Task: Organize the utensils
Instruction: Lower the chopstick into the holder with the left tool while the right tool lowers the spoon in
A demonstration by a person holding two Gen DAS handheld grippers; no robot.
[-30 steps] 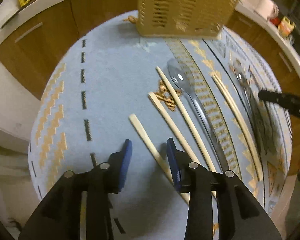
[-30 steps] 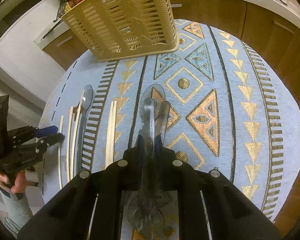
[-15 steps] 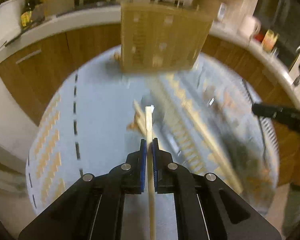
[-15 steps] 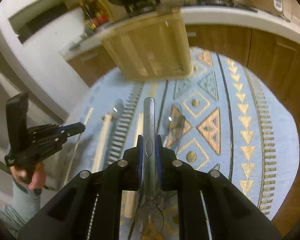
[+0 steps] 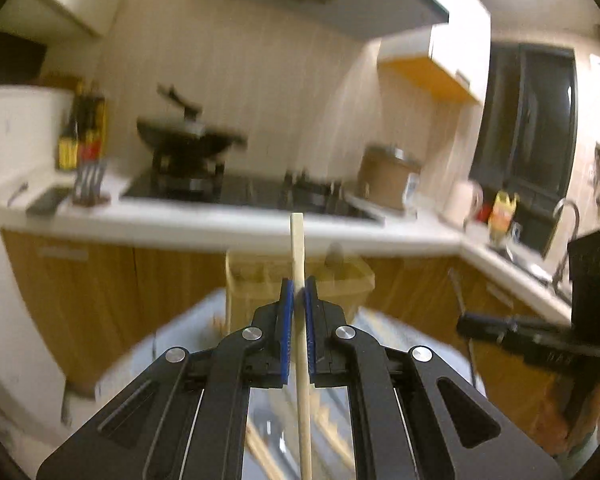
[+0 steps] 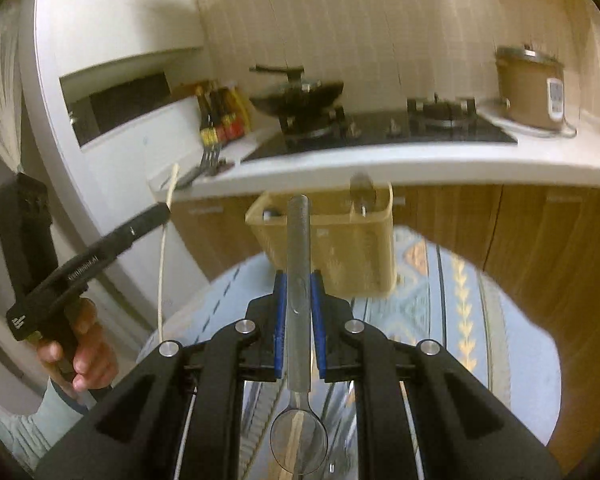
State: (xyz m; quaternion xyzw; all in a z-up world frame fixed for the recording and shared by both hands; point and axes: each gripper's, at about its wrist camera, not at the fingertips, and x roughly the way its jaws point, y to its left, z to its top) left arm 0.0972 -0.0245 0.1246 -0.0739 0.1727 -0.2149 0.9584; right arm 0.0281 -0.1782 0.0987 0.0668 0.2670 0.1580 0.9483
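**Two thin utensils aloft, one small basket to hit**

Left wrist view: my left hand-held gripper (image 5: 296, 296) is clamped on a chopstick (image 5: 299, 264), upright, short of the yellow basket (image 5: 352, 280) on the desk (image 5: 180, 344). The stick is slim; it could pivot between the pads and miss a slot.

Right wrist view: my right hand-held gripper (image 6: 298, 292) pinches a spoon (image 6: 299, 320) by its handle, bowl hanging low. I judge the smooth metal could slide, or catch the basket's rim.

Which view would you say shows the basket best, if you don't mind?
The right wrist view: the basket is fairly sharp there, its rim and slotted front wall visible behind the spoon. In the left wrist view it is blurred and partly hidden behind the chopstick.
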